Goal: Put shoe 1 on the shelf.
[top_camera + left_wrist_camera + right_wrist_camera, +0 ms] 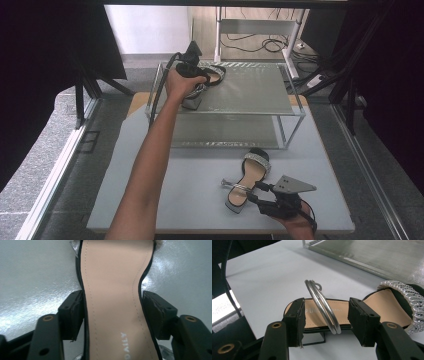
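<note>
One sandal (212, 76) with a beige insole and a silver block heel lies at the left end of the rack's top shelf (250, 90). My left gripper (192, 64) is over it. In the left gripper view my left gripper (112, 307) has both pads pressed against the narrow waist of that sandal (112, 277). The matching sandal (252, 170) lies on the grey table, toe toward the rack. My right gripper (256, 194) is at its heel end. In the right gripper view my right gripper (327, 315) is open, jaws either side of the silver ankle strap (322, 305).
The two-tier metal rack fills the far half of the table (165, 185), and its lower shelf (225, 132) is bare. Beyond the rack are a white frame and cables on the floor. Dark curtains hang at both sides.
</note>
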